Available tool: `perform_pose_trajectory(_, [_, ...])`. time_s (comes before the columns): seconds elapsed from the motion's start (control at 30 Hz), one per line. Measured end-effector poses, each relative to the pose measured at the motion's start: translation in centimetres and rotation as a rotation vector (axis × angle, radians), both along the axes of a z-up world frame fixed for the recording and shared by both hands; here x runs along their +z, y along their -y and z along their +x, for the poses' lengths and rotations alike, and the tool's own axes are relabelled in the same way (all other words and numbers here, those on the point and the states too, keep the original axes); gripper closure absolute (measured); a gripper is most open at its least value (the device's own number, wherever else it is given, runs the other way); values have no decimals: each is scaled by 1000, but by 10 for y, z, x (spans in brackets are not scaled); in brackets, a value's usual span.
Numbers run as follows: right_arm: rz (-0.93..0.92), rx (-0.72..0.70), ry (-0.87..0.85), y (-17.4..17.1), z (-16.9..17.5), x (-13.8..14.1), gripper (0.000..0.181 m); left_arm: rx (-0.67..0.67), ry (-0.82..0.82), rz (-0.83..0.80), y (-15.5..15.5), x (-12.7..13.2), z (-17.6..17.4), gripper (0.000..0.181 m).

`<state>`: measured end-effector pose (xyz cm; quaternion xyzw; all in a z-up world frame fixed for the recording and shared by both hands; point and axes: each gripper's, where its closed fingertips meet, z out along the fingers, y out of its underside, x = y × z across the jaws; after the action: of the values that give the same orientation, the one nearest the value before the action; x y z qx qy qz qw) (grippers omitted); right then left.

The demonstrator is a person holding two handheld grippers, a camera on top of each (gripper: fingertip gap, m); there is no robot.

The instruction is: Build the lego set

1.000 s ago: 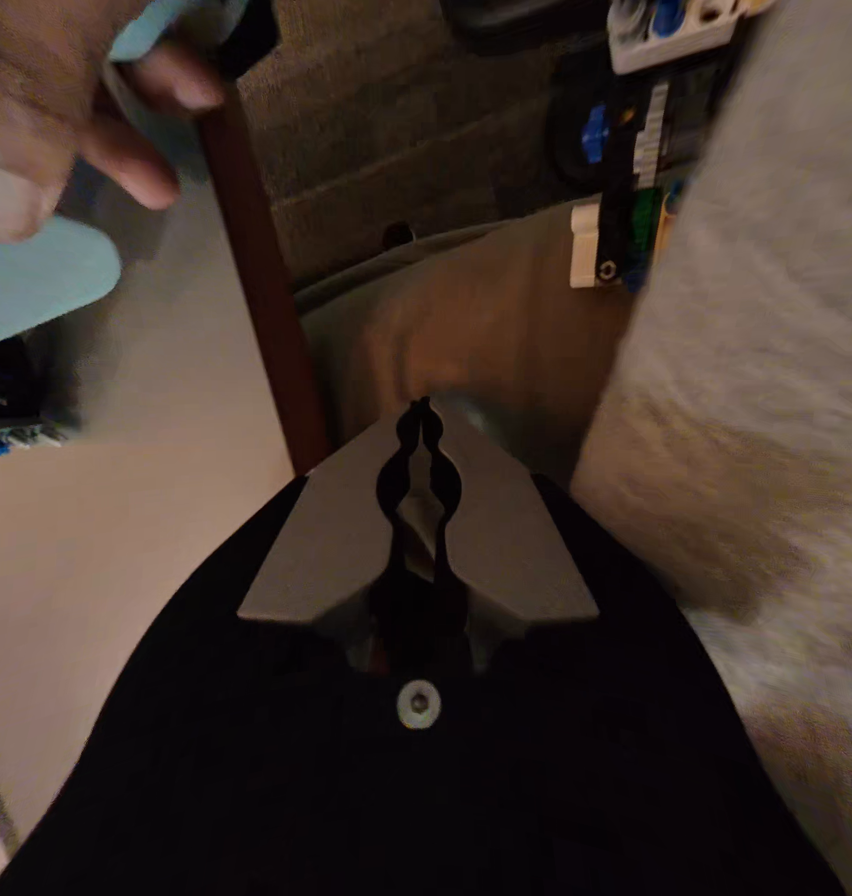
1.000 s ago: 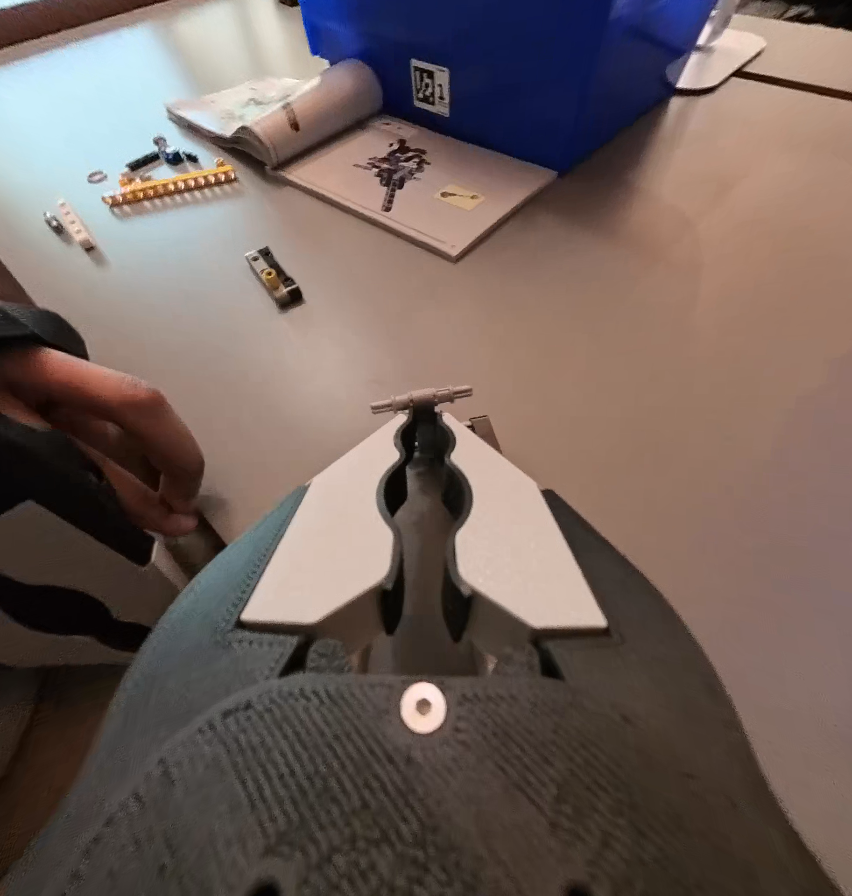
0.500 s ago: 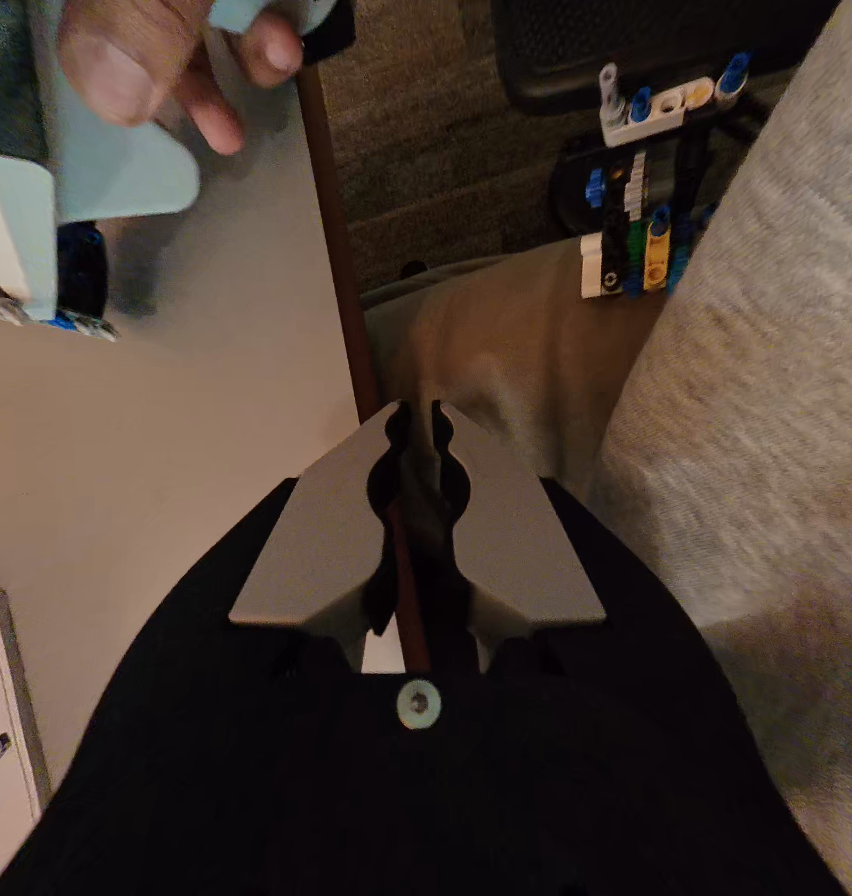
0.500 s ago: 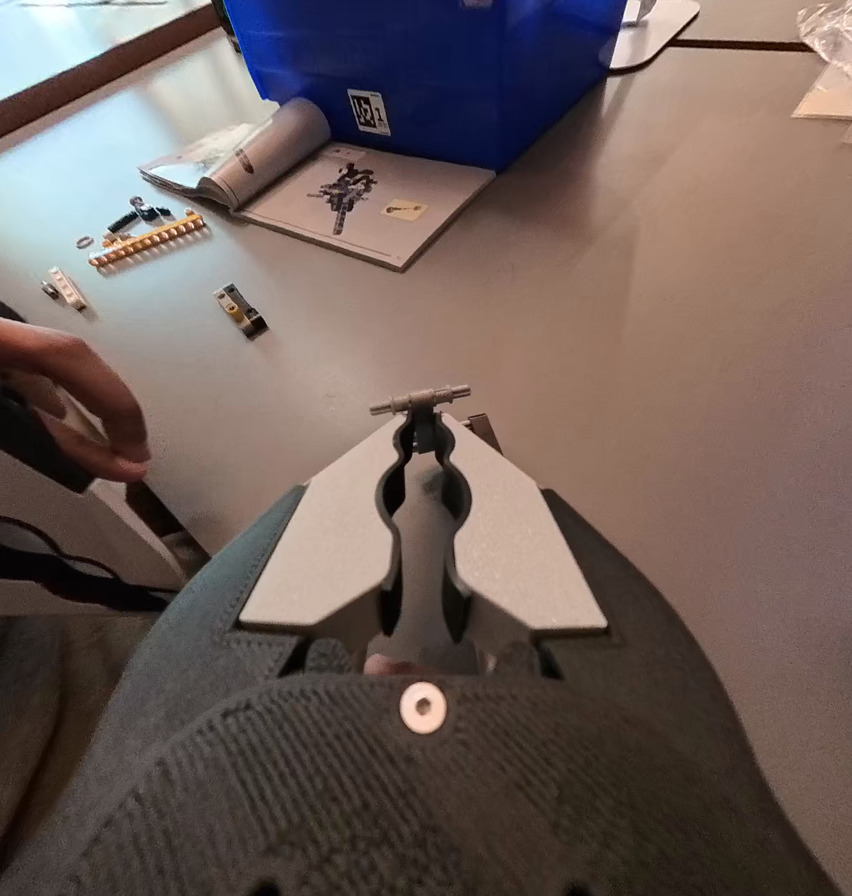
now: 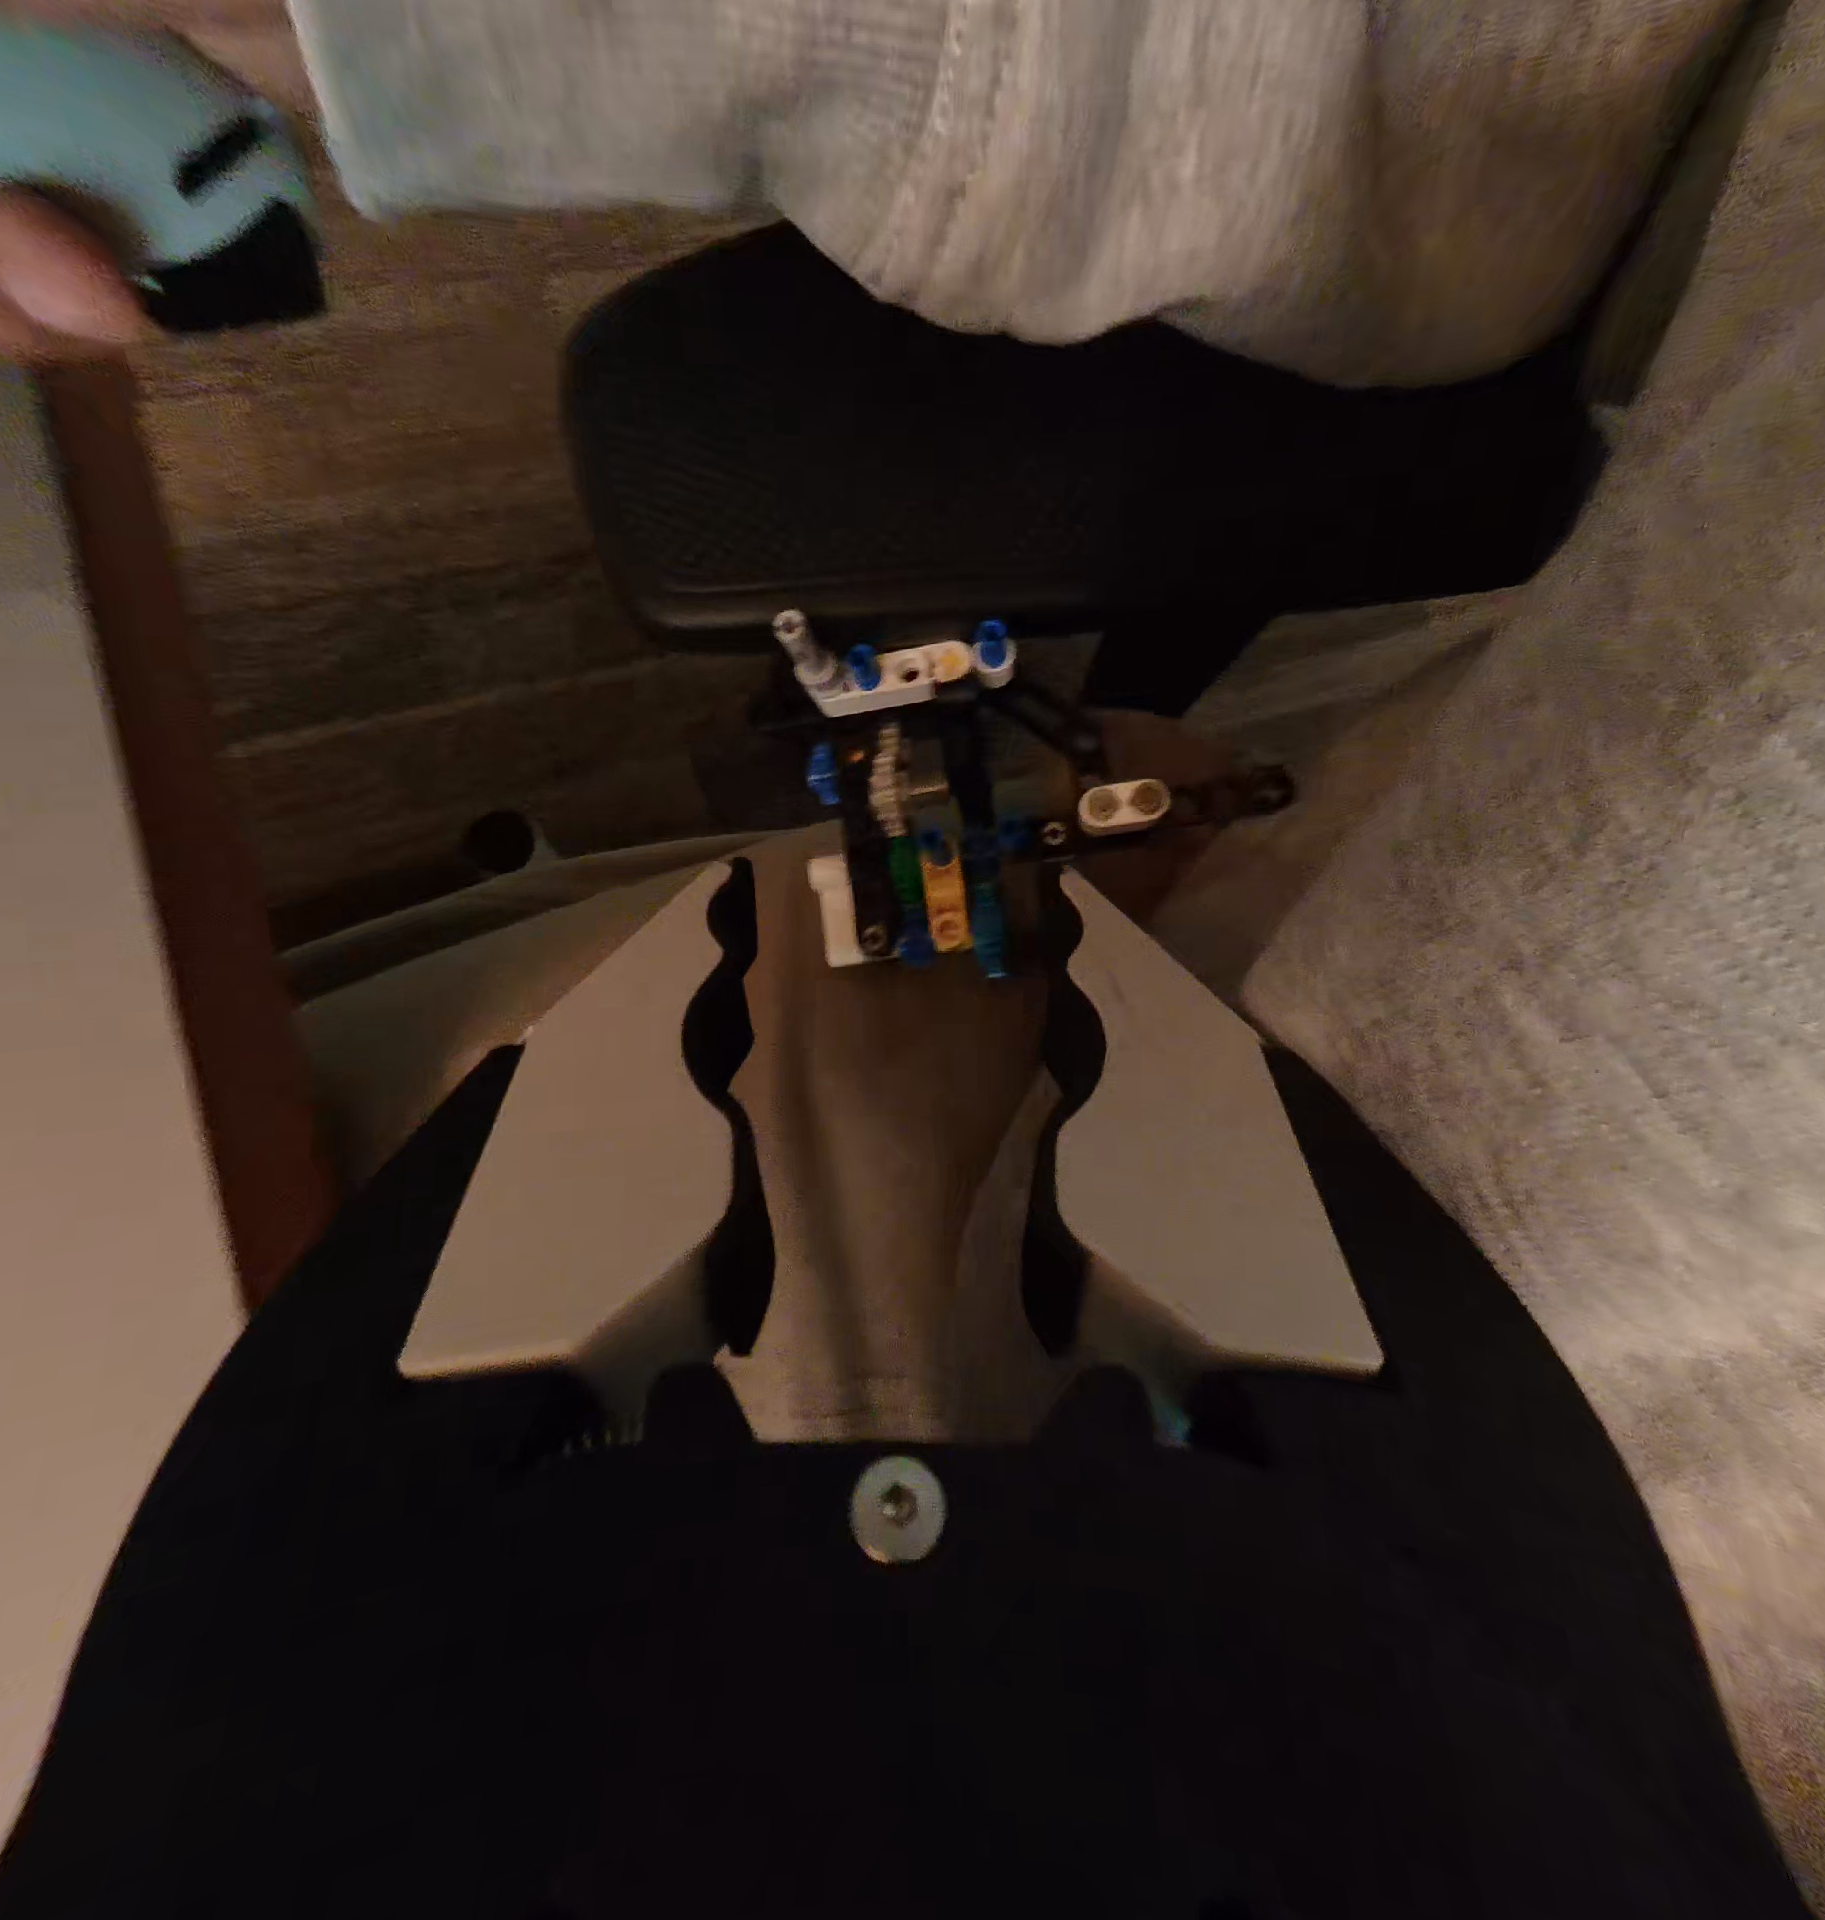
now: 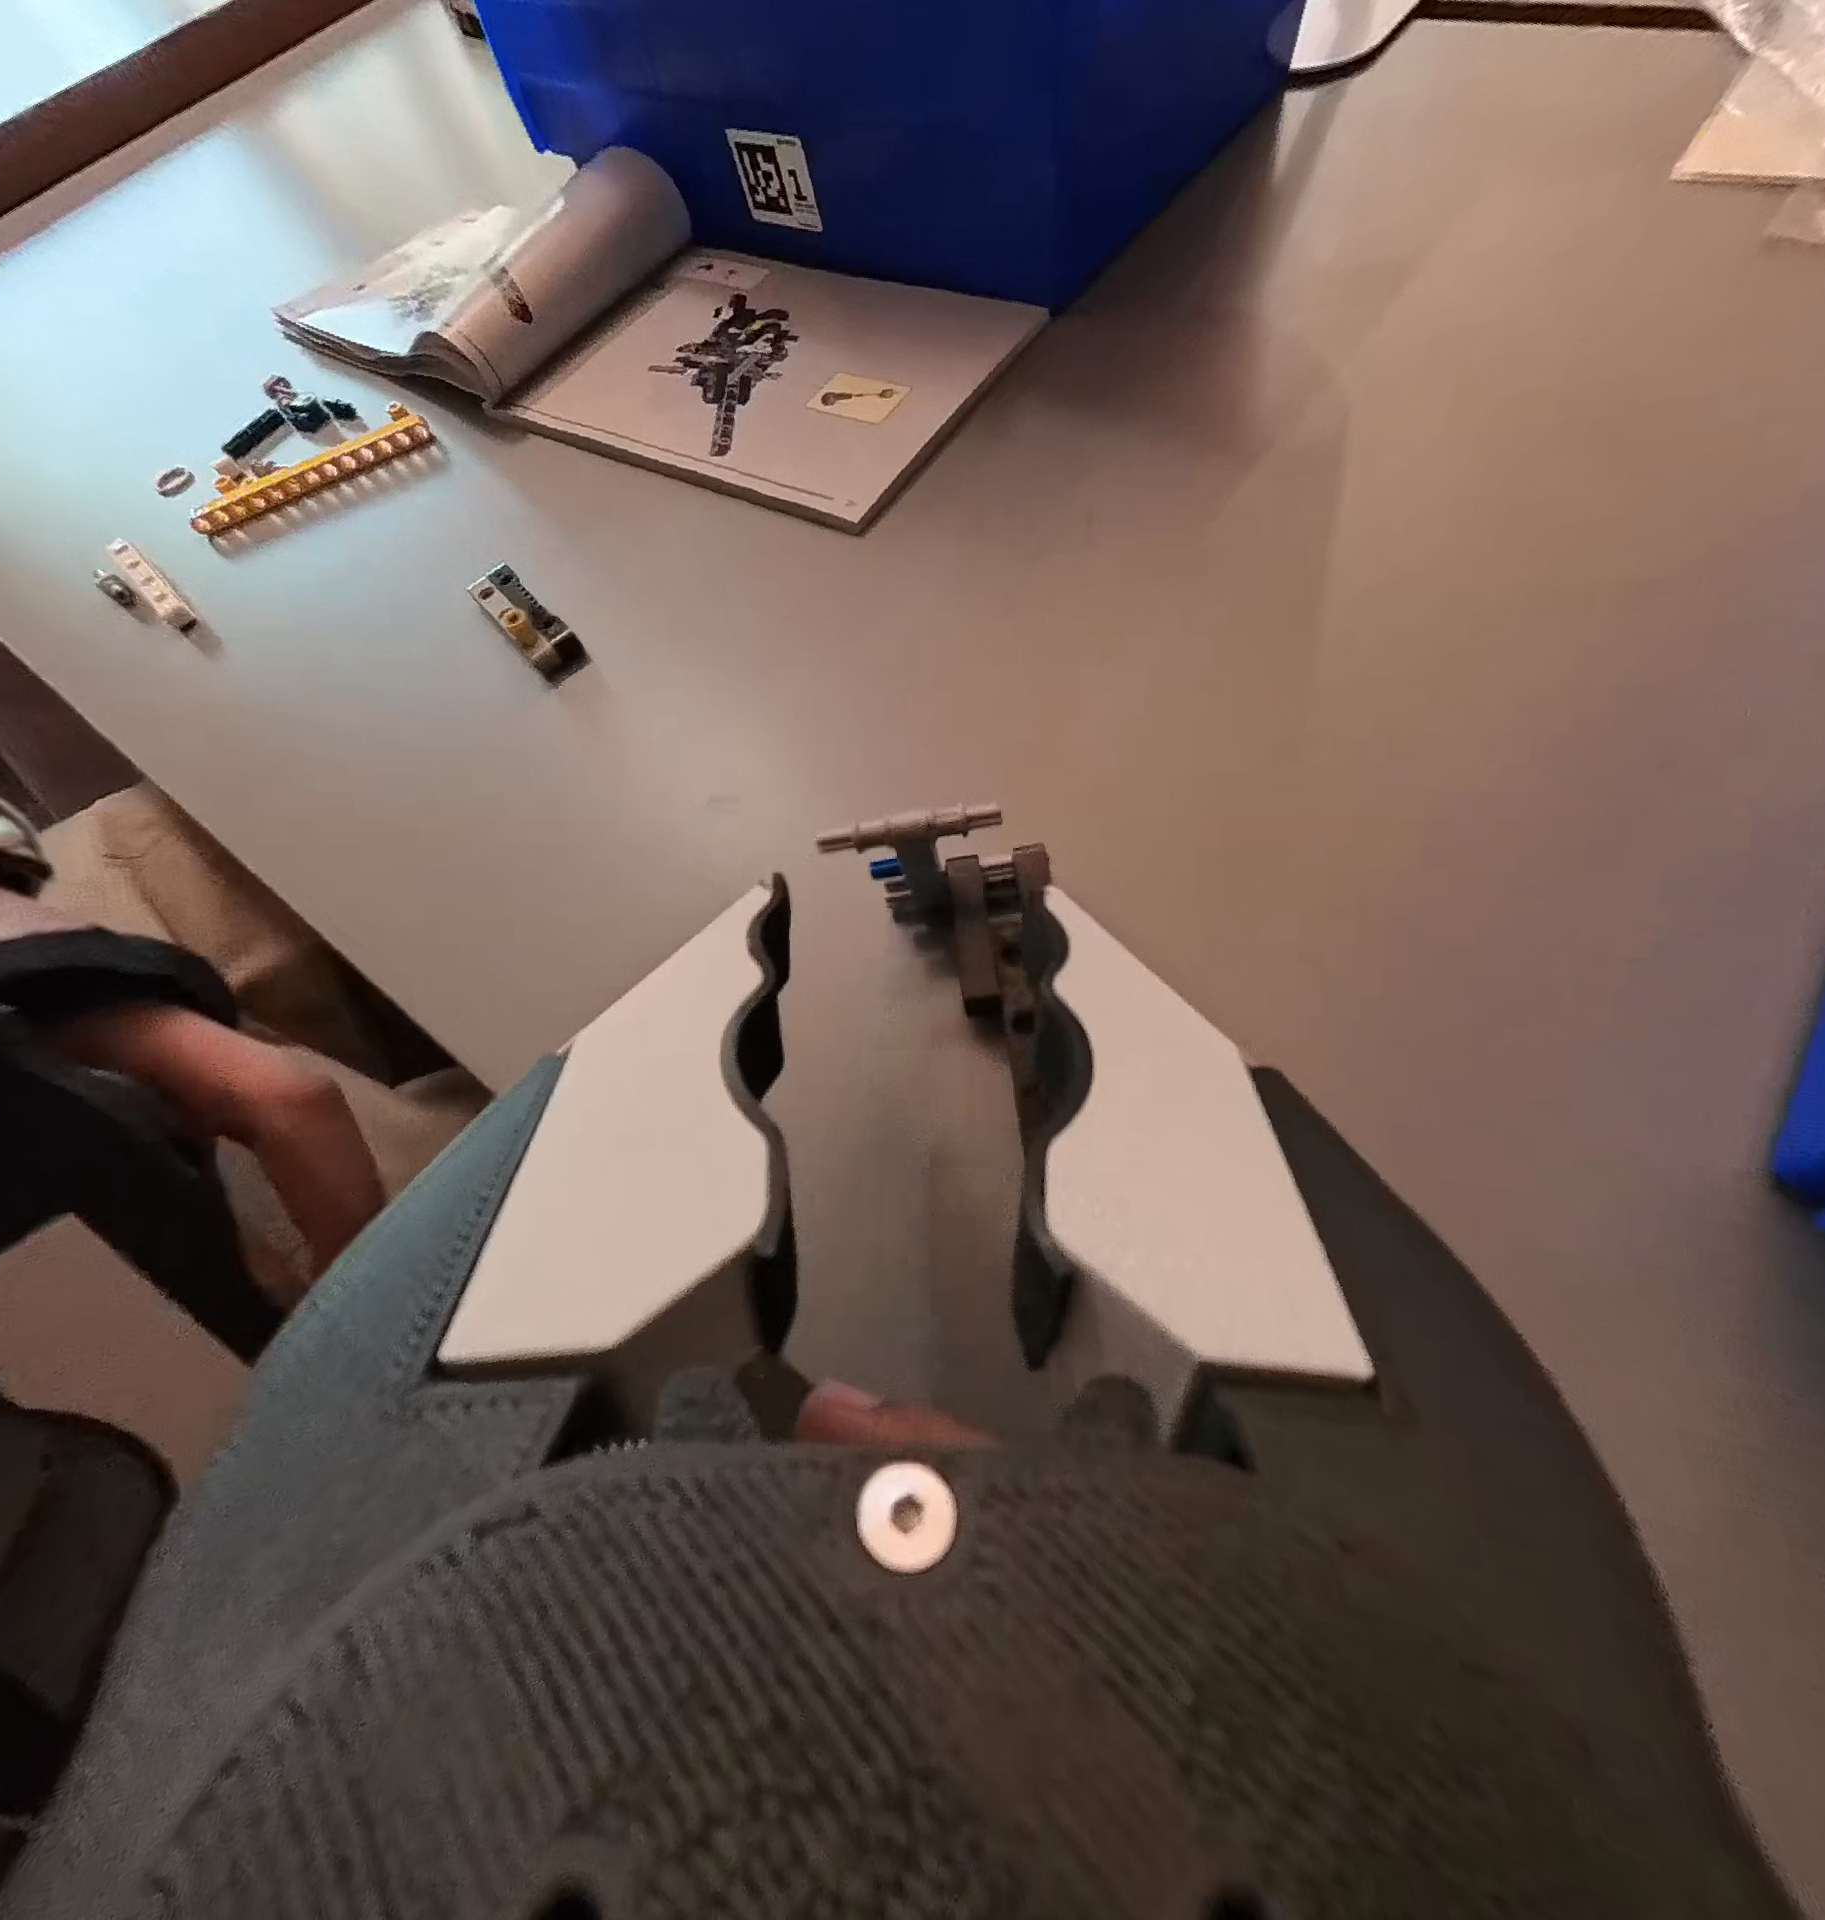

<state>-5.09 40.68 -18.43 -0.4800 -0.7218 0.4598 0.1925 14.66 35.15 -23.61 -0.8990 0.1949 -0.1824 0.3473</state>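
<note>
In the left wrist view my left gripper (image 5: 897,894) is open and empty. It points down past the table edge at a multicoloured lego assembly (image 5: 918,821) of black, white, blue, green and yellow parts. The assembly lies on a person's lap, just beyond the fingertips. In the right wrist view my right gripper (image 6: 908,888) is open above the grey table (image 6: 1407,727). A small grey lego part (image 6: 955,899) with a cross axle and a blue pin rests against the right finger's inner pad. I cannot tell whether it also touches the table.
An open instruction booklet (image 6: 762,405) lies in front of a blue bin (image 6: 939,94). A yellow beam (image 6: 316,488), a white beam (image 6: 149,597) and a small grey-yellow piece (image 6: 523,629) lie left. Plastic bags (image 6: 1781,135) sit far right. A hand (image 6: 264,1101) is at the table's brown edge (image 5: 160,779).
Both grippers have opened. The right one has let go of the grey part. The left one swung from the table edge toward the lego assembly on the lap.
</note>
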Motion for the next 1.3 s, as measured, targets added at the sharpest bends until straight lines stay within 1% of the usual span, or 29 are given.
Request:
perform_pose_trajectory(0.03, [4, -10, 2, -3, 5, 3, 136, -22, 30, 2, 0, -1, 5, 125])
perform_pose_trajectory(0.13, [4, -73, 13, -14, 22, 12, 138, -73, 89, 21, -4, -1, 14, 120])
perform_pose_trajectory(0.2, [-2, -110, 34, -19, 39, 20, 137, -107, 114, -1, -2, -3, 18, 118])
perform_pose_trajectory(0.27, [12, -133, 66, -23, 65, 25, 136, -123, 119, -2, -1, -4, 22, 116])
perform_pose_trajectory(0.37, [77, -162, 93, -22, 114, 26, 136, -144, 158, 1, 0, 0, 31, 110])
perform_pose_trajectory(0.43, [49, -185, 86, -8, 152, 27, 141, -143, 208, -3, 0, 4, 38, 105])
perform_pose_trajectory(0.5, [-3, -200, 140, 17, 193, 20, 144, -147, 235, -9, 1, 6, 40, 101])
perform_pose_trajectory(0.57, [29, -195, 228, 38, 226, 4, 150, -152, 262, -12, 3, 9, 41, 98])
perform_pose_trajectory(0.63, [107, -179, 268, 50, 244, -8, 154, -155, 291, -5, 7, 13, 42, 98])
perform_pose_trajectory(0.7, [154, -145, 297, 63, 249, -18, 152, -139, 297, 3, 10, 16, 38, 99])
perform_pose_trajectory(0.77, [192, -119, 365, 72, 251, -31, 145, -122, 301, 4, 14, 16, 33, 98])
perform_pose_trajectory(0.83, [225, -125, 434, 74, 254, -44, 141, -101, 315, 17, 16, 20, 30, 99])
perform_pose_trajectory(0.9, [248, -140, 436, 74, 251, -47, 144, -83, 322, 41, 19, 23, 27, 101])
perform_pose_trajectory(1.0, [279, -162, 416, 70, 242, -45, 143, -60, 331, 60, 21, 24, 24, 102])
perform_pose_trajectory(1.1, [316, -166, 478, 65, 242, -56, 152, -40, 333, 70, 25, 25, 21, 104])
perform_pose_trajectory(1.17, [348, -164, 486, 62, 240, -57, 160, -26, 325, 79, 27, 26, 19, 106])
perform_pose_trajectory(1.3, [401, -125, 518, 62, 239, -61, 163, 7, 327, 103, 32, 29, 12, 109])
